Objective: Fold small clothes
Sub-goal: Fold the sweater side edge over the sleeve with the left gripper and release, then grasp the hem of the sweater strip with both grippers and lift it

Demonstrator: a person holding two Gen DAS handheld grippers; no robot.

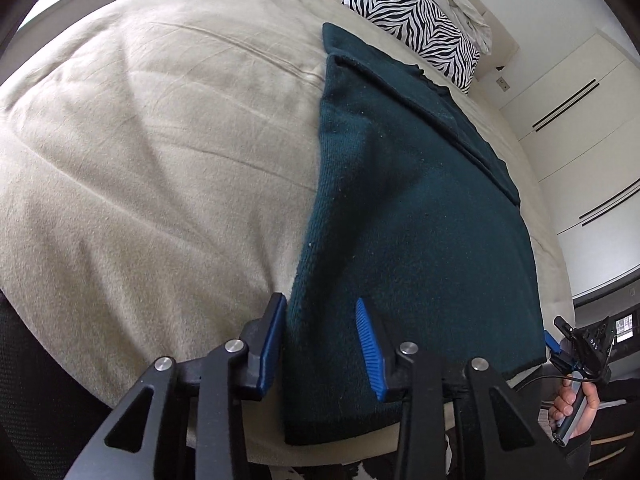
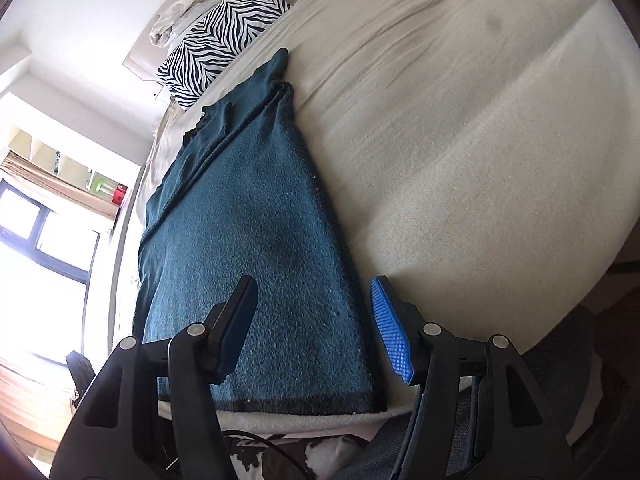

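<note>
Hovering over the near hem, I have both sets of tongs spread and pinching nothing: the left tongs (image 1: 320, 344) straddle the left edge of the dark green garment (image 1: 412, 216), the right tongs (image 2: 314, 328) its right edge. It lies lengthwise on the bed (image 1: 152, 152), already narrowed, stretching away toward the zebra pillow (image 1: 416, 24). I judge the risk is catching the beige cover with the hem, or lifting one layer only.

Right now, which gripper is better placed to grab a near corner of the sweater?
Probably the left gripper: it straddles the sweater's near-left edge, hem corner between its open fingers. The right gripper also hangs open, over the hem's middle, its corner beside one finger.
</note>
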